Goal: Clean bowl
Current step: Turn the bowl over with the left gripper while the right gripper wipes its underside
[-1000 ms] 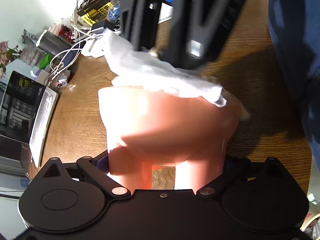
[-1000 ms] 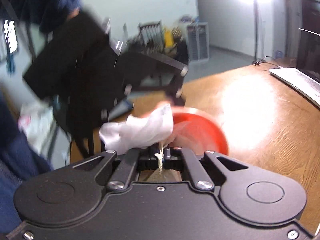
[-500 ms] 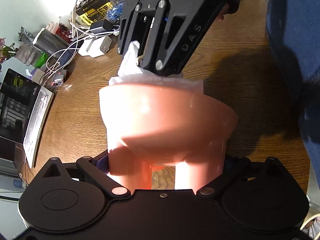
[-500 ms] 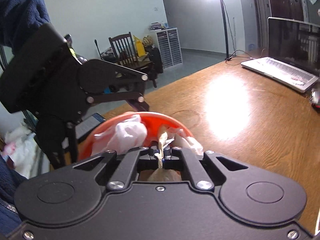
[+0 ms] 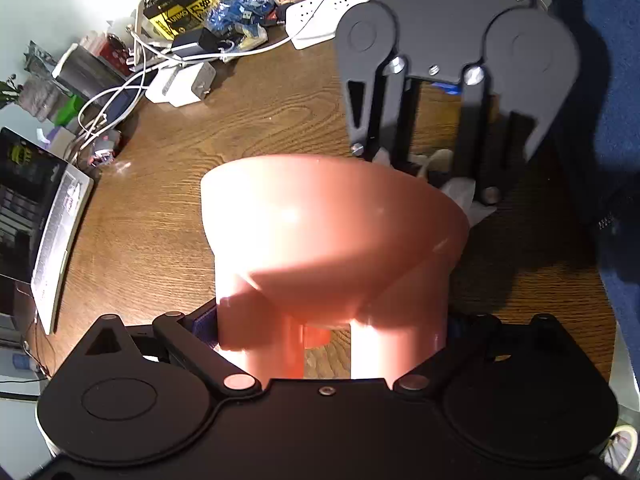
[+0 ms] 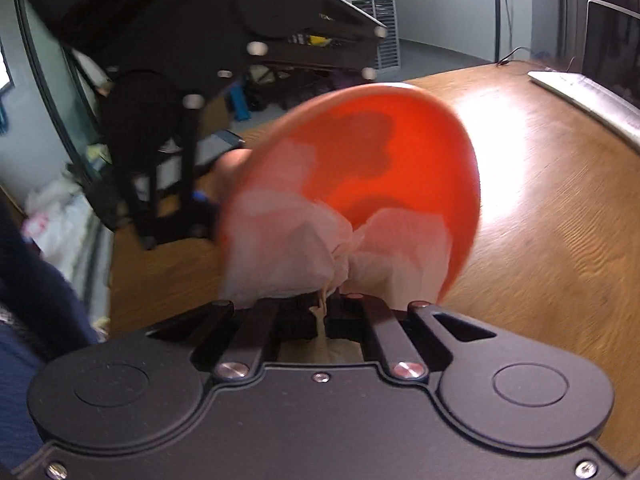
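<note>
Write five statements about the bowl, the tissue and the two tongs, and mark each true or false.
1. The right tongs pinch a white tissue. True.
2. The bowl lies flat on the table. False: it is tilted, held by the left tongs.
3. The tissue is inside the bowl. True.
4. The bowl is blue. False: it is orange-red.
5. A laptop sits on the table. True.

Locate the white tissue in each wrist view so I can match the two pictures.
Left wrist: tissue peeks out behind the orange bowl, upper right of centre.
Right wrist: tissue at lower centre, inside the bowl, pinched by the right gripper.
Shared landmark: the bowl.
</note>
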`<state>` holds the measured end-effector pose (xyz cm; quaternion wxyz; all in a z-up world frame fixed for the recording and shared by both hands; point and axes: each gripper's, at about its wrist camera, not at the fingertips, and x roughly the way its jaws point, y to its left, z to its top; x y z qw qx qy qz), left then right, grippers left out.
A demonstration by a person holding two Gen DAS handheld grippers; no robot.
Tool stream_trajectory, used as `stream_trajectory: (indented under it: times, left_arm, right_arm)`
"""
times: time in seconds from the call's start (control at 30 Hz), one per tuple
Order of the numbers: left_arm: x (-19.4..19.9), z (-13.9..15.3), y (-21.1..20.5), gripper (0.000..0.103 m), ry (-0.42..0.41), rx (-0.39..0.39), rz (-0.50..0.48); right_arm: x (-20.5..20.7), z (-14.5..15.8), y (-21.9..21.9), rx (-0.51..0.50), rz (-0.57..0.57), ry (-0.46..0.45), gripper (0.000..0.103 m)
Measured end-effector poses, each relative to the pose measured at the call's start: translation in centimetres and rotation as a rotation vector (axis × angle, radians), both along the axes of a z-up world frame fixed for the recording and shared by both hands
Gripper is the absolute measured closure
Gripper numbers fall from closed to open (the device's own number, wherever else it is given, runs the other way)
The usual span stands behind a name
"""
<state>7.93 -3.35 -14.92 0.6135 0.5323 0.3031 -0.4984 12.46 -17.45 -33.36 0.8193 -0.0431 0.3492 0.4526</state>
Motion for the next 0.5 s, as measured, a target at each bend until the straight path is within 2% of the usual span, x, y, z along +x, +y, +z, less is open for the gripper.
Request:
stream_trajectory:
  times: [0.1,0.17,0.3,0.4,0.5]
  left_arm:
    - [0.2,0.0,-0.1,0.006,0.014,0.019,-0.015]
    - [0.4,0.0,-0.2,0.006,0.026,0.025,-0.014]
    - [0.8,0.0,-0.2,0.006,0.047,0.034,-0.012]
    - [1.3,0.0,-0.3,0.006,0.072,0.043,0.001]
    - [1.8,0.0,-0.3,0.006,0.093,0.048,0.011]
  right_arm:
    - [-0.1,0.9,-0.8,0.118,-0.007,0.033,0.1]
    - [0.1,1.3,-1.1,0.152,-0.03,0.015,0.1]
    - [0.5,1.9,-1.9,0.159,-0.128,-0.049,0.1]
    - [1.3,1.5,-3.1,0.153,-0.219,-0.055,0.1]
    - [2.1,0.9,-3.7,0.116,-0.261,-0.041,0.1]
